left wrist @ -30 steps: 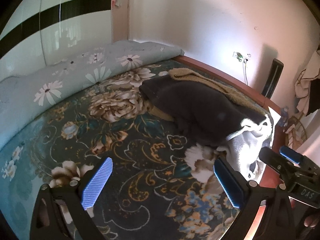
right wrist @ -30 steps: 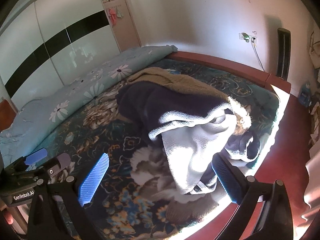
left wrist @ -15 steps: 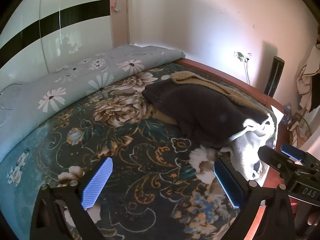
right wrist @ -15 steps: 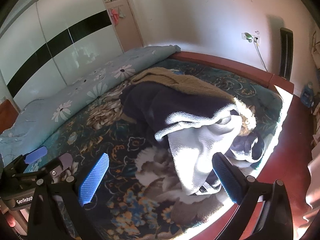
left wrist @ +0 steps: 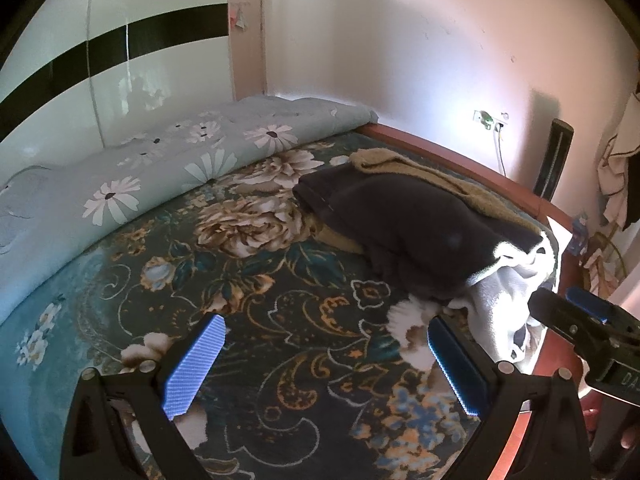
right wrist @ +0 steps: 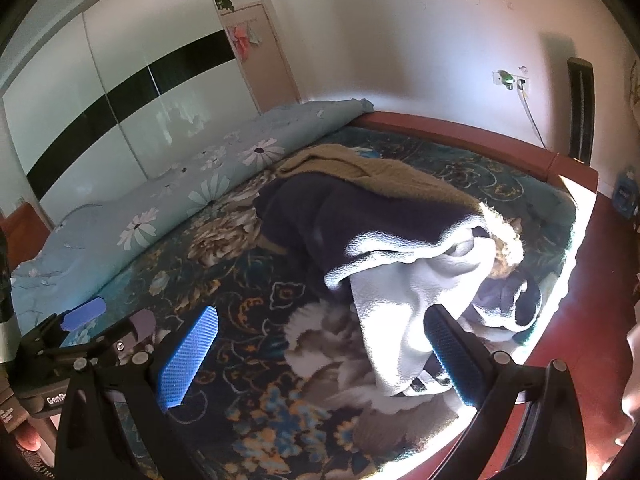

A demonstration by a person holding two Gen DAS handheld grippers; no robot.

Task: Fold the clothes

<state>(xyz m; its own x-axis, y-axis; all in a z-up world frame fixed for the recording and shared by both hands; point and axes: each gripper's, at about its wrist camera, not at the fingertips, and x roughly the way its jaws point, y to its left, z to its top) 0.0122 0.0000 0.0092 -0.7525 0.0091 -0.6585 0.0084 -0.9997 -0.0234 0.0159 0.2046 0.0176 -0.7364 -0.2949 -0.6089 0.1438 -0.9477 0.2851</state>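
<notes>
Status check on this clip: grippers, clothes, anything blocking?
Left gripper open, empty, above bedspread. Right gripper open, empty, near white fleece. Clothes pile unfolded at bed's edge. Nothing blocking.

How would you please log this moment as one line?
left tool: open, empty | right tool: open, empty | dark navy fleece garment: unfolded on floral bed

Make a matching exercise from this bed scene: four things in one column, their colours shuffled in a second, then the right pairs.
Things:
1. Top garment
2. Knit under it
3. Fleece
4. Rolled quilt

Colours:
A. Pale blue with white daisies
B. Tan
C. White
D. Dark navy

Pairs: 1-D, 2-B, 3-C, 4-A

Both the left gripper and the right gripper are open above the bedspread, holding nothing.
</notes>
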